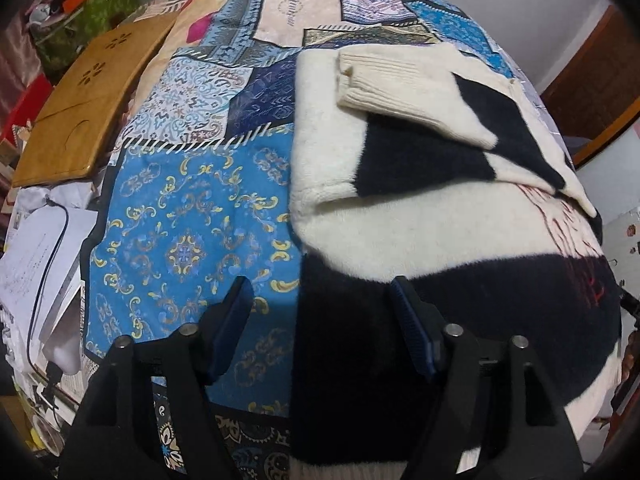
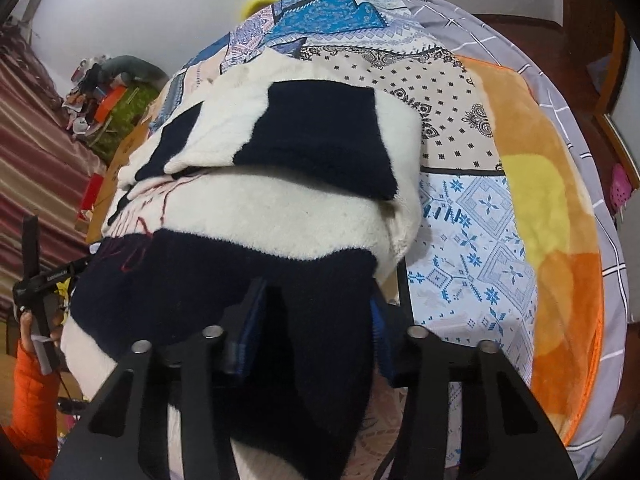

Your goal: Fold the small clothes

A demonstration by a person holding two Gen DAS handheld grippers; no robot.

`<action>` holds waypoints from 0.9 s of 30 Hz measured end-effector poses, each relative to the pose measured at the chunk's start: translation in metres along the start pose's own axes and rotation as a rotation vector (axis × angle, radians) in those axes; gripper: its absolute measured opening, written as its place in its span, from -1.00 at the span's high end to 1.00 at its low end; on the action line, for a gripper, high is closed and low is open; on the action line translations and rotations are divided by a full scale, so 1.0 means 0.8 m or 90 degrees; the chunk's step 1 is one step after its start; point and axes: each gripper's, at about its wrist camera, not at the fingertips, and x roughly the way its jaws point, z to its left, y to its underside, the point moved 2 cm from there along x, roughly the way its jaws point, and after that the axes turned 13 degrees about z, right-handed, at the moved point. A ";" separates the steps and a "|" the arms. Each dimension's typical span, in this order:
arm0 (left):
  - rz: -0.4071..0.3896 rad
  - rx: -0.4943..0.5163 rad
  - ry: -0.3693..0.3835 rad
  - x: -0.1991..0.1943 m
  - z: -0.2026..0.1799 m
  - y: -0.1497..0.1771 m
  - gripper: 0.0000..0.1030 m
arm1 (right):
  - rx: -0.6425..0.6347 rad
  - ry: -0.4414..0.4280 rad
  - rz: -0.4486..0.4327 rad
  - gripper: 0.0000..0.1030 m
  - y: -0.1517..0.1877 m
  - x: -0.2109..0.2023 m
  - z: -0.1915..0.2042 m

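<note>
A fluffy cream and black striped sweater [image 1: 400, 216] lies on a patchwork bedspread [image 1: 192, 220], with both sleeves folded in across its chest; it also shows in the right wrist view [image 2: 280, 216]. My left gripper [image 1: 320, 300] is open over the sweater's lower left black edge, one finger over the bedspread and one over the black band. My right gripper [image 2: 316, 300] is open, its jaws either side of the black hem fabric at the sweater's lower right corner.
A wooden lap table [image 1: 84, 104] and papers [image 1: 32, 264] lie left of the bed. An orange and yellow fleece blanket [image 2: 552, 220] lies along the right side. Clutter [image 2: 104, 92] sits by the far wall. The left hand's handle [image 2: 36, 280] shows at left.
</note>
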 end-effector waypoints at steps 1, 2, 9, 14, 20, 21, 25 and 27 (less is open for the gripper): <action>0.002 0.004 0.013 -0.001 -0.002 0.001 -0.13 | 0.000 0.002 -0.004 0.46 -0.001 0.000 0.000; 0.004 0.006 0.025 -0.001 -0.003 0.001 0.02 | 0.000 0.005 -0.007 0.60 -0.002 -0.001 0.000; -0.008 0.043 0.029 -0.012 -0.025 0.000 0.65 | -0.018 0.017 -0.038 0.79 -0.007 -0.013 0.005; -0.059 0.073 0.031 -0.039 -0.044 -0.004 0.85 | -0.029 0.021 -0.084 0.82 -0.017 -0.032 0.011; -0.128 0.082 0.040 -0.083 -0.057 -0.024 0.86 | -0.043 0.028 -0.129 0.83 -0.038 -0.054 0.018; -0.140 0.079 0.043 -0.090 -0.057 -0.030 0.86 | -0.043 0.028 -0.138 0.84 -0.042 -0.057 0.018; -0.163 0.061 0.048 -0.102 -0.054 -0.052 0.86 | -0.042 0.030 -0.165 0.84 -0.064 -0.067 0.016; -0.171 0.052 0.048 -0.104 -0.052 -0.062 0.86 | -0.045 0.039 -0.173 0.84 -0.074 -0.069 0.017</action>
